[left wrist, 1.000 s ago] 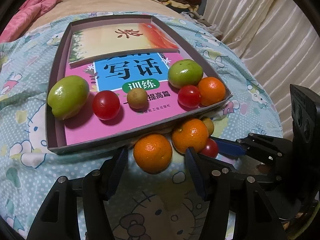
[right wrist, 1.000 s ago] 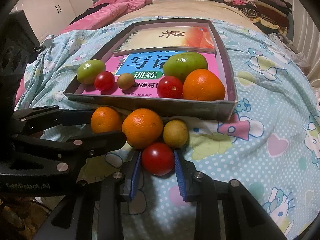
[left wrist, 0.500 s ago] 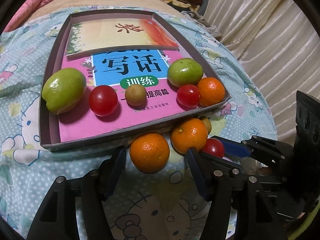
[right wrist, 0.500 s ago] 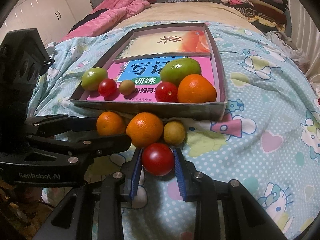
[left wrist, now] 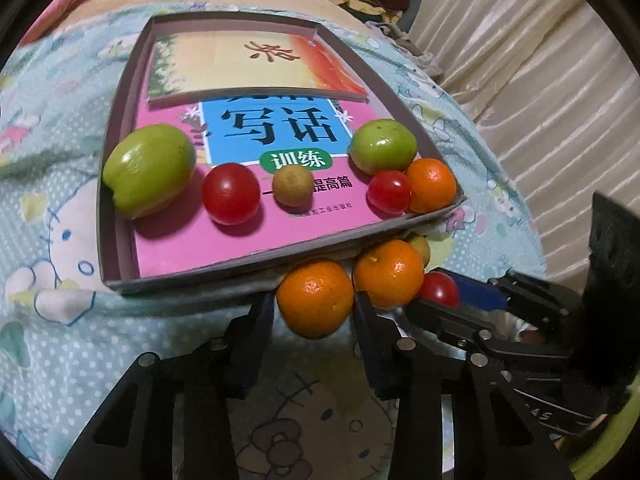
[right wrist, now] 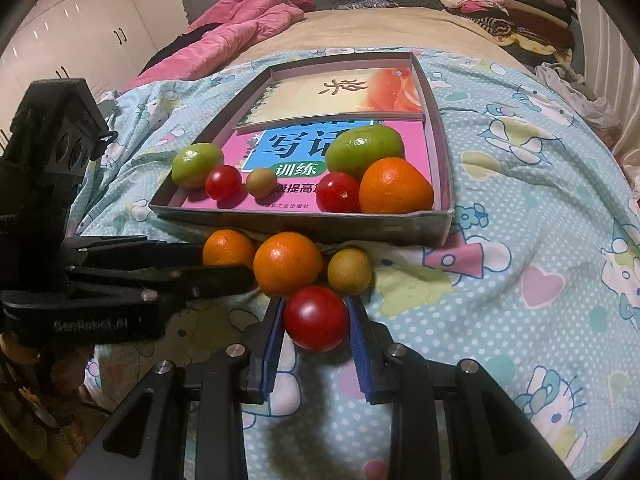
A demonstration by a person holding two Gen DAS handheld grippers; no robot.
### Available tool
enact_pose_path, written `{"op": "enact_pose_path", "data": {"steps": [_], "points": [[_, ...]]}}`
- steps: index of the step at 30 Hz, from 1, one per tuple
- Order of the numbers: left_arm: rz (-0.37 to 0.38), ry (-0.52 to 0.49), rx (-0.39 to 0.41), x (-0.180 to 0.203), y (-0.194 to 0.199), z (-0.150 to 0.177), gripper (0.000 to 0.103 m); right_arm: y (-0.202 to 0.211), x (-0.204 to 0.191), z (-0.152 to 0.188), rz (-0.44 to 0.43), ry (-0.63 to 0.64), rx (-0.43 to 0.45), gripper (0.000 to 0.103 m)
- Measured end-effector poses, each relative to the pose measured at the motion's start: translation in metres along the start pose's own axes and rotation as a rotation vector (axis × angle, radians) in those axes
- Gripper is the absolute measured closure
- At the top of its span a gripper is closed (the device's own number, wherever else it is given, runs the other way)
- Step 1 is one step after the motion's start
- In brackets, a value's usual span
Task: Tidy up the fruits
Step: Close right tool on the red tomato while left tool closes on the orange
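Note:
A grey box lid [left wrist: 248,270] [right wrist: 444,136] on the bed holds books, two green fruits, two red tomatoes, a small brown fruit and an orange. In front of it lie two oranges, a brown fruit [right wrist: 349,270] and a tomato. My left gripper [left wrist: 314,304] is shut on the left orange [left wrist: 315,298] [right wrist: 226,246], its fingers against both sides. My right gripper [right wrist: 316,320] is shut on the red tomato [right wrist: 316,318] [left wrist: 442,289]. The other orange [right wrist: 287,263] [left wrist: 388,273] sits between them.
The bed is covered by a blue cartoon-print sheet [right wrist: 520,240]. A pink blanket [right wrist: 240,32] and piled clothes [right wrist: 508,8] lie at the far end. Curtains [left wrist: 540,80] hang on the right.
My left gripper has closed in around the left orange. My right gripper's fingers have tightened onto the red tomato. Both cameras have risen slightly.

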State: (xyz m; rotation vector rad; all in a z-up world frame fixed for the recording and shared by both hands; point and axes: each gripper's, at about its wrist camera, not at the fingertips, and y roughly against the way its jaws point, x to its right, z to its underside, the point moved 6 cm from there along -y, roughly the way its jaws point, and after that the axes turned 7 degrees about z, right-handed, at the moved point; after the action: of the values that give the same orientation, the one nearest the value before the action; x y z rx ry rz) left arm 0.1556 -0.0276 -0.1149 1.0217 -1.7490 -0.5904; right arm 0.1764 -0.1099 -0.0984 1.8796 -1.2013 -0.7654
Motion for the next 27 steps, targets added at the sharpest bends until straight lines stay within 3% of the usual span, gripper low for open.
{"op": "enact_pose_path", "data": {"steps": [9,27], "points": [[-0.101,-0.093,-0.003,0.013,-0.010,0.001,0.064,0.008,0.000,-0.004,-0.016,-0.002,0.036,0.071],[-0.081,-0.108,0.050,0.027,0.019,0.005,0.065,0.029,-0.002,-0.018,-0.037,0.004,0.149,0.071]]}}
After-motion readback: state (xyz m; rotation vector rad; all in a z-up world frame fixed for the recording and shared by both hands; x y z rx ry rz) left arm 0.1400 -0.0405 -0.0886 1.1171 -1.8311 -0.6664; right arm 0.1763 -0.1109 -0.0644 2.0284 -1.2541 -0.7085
